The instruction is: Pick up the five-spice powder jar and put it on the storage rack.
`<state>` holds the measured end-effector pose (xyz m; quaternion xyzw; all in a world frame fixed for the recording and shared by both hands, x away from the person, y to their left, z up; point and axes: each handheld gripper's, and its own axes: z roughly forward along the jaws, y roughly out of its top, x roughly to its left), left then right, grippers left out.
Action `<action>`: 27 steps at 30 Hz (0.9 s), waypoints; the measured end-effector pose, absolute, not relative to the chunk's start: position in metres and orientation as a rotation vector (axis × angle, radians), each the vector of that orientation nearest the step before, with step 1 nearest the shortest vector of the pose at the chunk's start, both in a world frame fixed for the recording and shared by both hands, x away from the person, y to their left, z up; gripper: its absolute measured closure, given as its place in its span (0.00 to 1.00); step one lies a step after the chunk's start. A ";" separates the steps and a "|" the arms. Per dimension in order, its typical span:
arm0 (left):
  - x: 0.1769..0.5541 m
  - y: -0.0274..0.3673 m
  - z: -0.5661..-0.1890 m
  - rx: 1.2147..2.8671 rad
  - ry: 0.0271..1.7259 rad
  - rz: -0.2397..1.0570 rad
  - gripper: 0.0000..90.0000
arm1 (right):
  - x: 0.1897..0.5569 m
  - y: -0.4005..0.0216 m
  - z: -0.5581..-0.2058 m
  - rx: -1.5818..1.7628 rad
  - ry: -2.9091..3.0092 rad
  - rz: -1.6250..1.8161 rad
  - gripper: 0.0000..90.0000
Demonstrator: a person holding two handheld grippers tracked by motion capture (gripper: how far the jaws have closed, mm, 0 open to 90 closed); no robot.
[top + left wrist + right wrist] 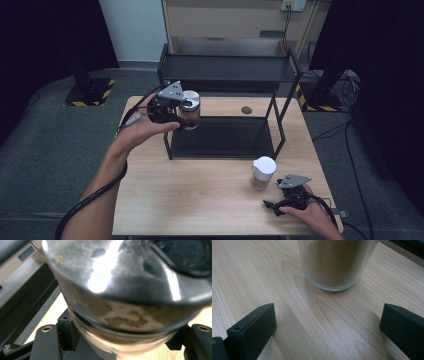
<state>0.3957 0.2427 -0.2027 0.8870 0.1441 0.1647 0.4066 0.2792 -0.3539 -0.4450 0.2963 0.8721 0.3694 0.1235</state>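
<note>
Now the wooden table (200,200) is carrying a black rack (222,137). Above its corner, the left gripper (179,114) is gripping a glass jar (190,109) firmly between its fingers. Ahead of the widely parted right gripper (281,202) fingers, a white-lidded jar (263,173) is standing.

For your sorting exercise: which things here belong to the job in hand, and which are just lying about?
In the job:
left gripper, shut on the silver-lidded jar
black rack
white-lidded jar
right gripper, open

Lying about:
round dark disc on the table
black shelf behind
</note>
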 end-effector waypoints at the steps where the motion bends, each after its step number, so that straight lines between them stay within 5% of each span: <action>1: 0.396 0.242 -0.201 2.238 0.362 0.417 0.33 | 0.279 -0.354 -0.445 0.864 2.543 1.077 0.02; 27: 0.393 0.237 -0.163 2.201 0.423 0.459 0.33 | 0.279 -0.354 -0.445 0.862 2.545 1.077 0.02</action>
